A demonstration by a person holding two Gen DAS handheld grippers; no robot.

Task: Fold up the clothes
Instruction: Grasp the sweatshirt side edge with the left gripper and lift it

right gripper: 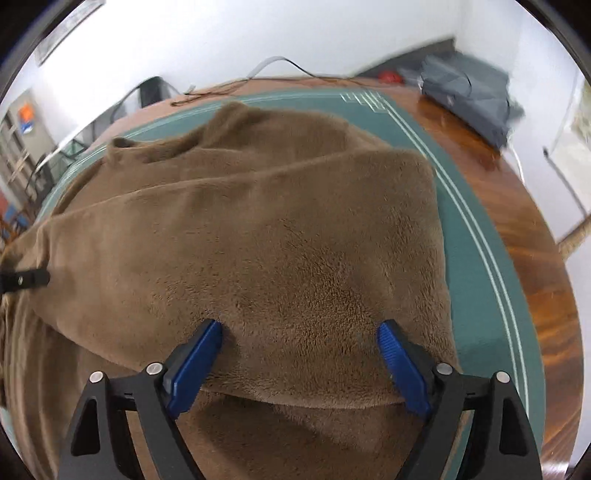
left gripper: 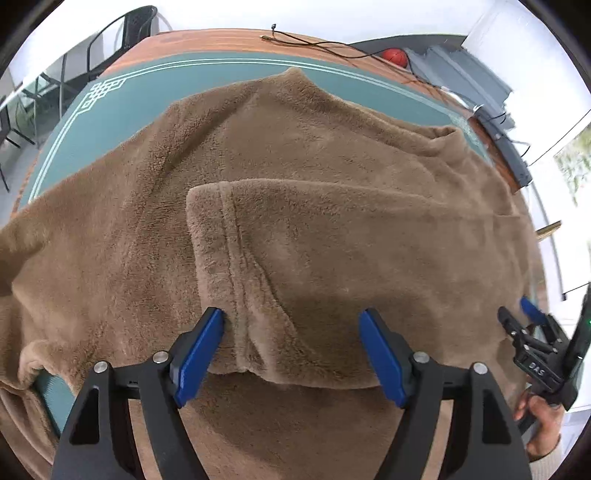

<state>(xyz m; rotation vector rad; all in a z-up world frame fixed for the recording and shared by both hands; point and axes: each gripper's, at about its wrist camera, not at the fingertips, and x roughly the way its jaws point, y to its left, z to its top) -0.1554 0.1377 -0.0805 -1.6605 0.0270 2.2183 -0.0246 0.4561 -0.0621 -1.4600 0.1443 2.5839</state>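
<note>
A brown fleece garment (left gripper: 295, 155) lies spread over a green mat (left gripper: 110, 110) on a wooden table. One flap of it, with a stitched cuff (left gripper: 229, 236), is folded across the top. My left gripper (left gripper: 293, 325) hangs over the near edge of that flap, jaws wide apart, the fabric below them and not pinched. In the right wrist view the folded layer (right gripper: 277, 240) fills the middle. My right gripper (right gripper: 301, 336) stands open above its near edge. The right gripper (left gripper: 532, 321) also shows at the far right of the left wrist view, held by a hand (left gripper: 543, 417).
The wooden table (right gripper: 517, 229) runs past the mat on the right. A grey bag (right gripper: 469, 96) and a red ball (left gripper: 395, 57) sit at the back right. A thin cable (left gripper: 314, 42) trails along the far edge. A black chair (left gripper: 129, 33) stands behind.
</note>
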